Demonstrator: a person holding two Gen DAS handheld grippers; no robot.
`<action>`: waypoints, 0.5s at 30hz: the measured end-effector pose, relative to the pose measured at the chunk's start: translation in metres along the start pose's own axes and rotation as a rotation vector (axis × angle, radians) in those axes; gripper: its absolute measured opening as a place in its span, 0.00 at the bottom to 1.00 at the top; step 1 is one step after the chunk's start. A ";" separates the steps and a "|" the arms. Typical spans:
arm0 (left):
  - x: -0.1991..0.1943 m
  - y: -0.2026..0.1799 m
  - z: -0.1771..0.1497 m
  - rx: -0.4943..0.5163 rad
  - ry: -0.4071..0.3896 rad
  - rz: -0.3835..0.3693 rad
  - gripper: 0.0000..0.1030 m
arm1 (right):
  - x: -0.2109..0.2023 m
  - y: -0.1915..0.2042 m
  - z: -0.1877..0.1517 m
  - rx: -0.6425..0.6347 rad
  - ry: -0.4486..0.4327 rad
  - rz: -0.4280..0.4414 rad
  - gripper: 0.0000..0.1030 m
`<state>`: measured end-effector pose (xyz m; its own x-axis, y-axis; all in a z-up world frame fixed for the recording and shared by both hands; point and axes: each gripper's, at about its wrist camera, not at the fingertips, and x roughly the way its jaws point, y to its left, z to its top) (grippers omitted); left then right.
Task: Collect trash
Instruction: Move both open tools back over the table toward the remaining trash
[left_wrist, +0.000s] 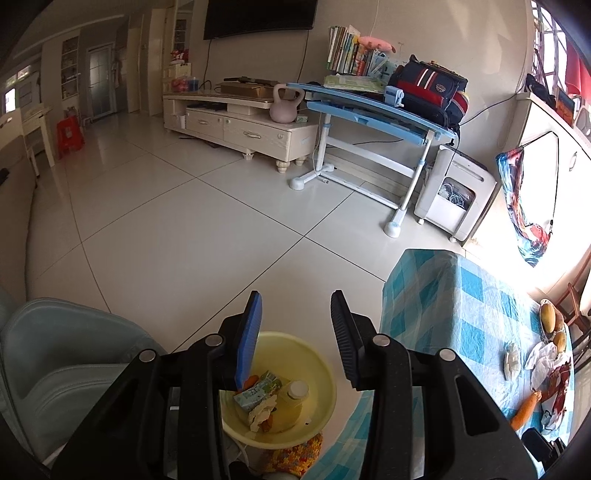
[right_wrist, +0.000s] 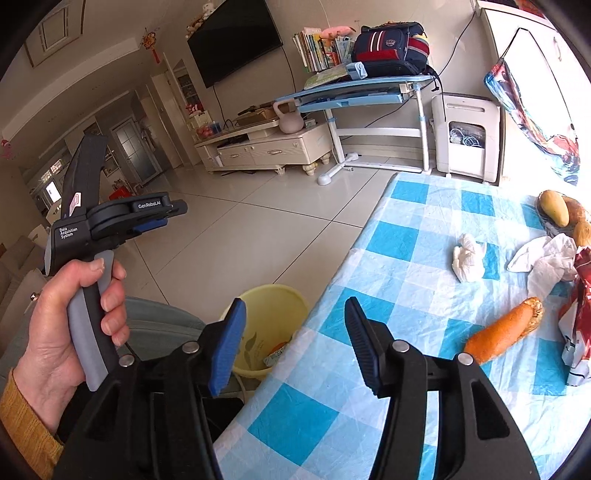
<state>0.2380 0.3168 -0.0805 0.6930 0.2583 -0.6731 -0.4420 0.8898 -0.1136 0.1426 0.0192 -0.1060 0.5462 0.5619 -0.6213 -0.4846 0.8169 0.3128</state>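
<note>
The left gripper (left_wrist: 295, 314) hangs over the yellow basin (left_wrist: 325, 373), its jaws parted with nothing between them. The right gripper (right_wrist: 295, 317) is spread wider above the table edge, also empty. In the left wrist view the basin sits at 6 o'clock, holding a green carton (left_wrist: 258, 391), a small bottle (left_wrist: 293, 393) and crumpled paper (left_wrist: 262, 410). On the checked tablecloth (right_wrist: 406, 240), at about 3 o'clock in the right wrist view, lie a crumpled tissue (right_wrist: 469, 258) and what looks like an orange peel (right_wrist: 502, 330).
</note>
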 end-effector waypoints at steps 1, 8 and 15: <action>-0.002 -0.006 -0.001 0.019 -0.002 -0.008 0.36 | -0.007 -0.009 -0.002 0.006 -0.004 -0.021 0.53; -0.016 -0.056 -0.015 0.129 -0.010 -0.081 0.37 | -0.032 -0.074 0.008 0.039 -0.020 -0.163 0.53; -0.020 -0.103 -0.032 0.233 0.040 -0.196 0.40 | -0.021 -0.112 0.024 0.071 -0.007 -0.217 0.53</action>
<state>0.2516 0.2085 -0.0789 0.7274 0.0627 -0.6834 -0.1568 0.9847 -0.0766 0.2018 -0.0809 -0.1107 0.6371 0.3730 -0.6745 -0.3059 0.9256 0.2229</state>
